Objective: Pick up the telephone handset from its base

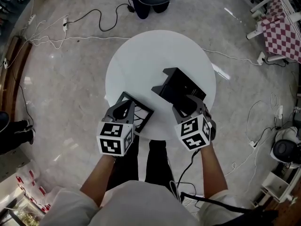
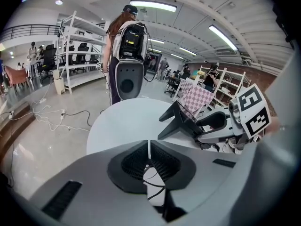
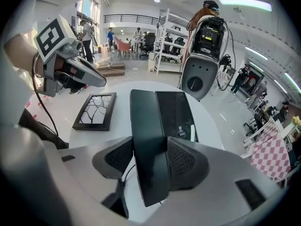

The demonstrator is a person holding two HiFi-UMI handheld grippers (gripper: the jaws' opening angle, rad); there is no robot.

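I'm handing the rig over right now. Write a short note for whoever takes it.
Left gripper: shut, empty, held over the frame at the table's near edge.
Right gripper: jaws closed on the sides of the handset.
Handset: lying on its base on the table, not lifted.
Done: the grip.
To do: lift the handset clear of the base.

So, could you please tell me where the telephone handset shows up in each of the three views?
Head view: the handset lies along the lower-left edge of the phone, right of centre, in the right gripper.
Left gripper view: the dark phone is right of centre; the handset cannot be picked out on it.
Right gripper view: bottom centre, clamped between the jaws.
Shared landmark: the round white table.
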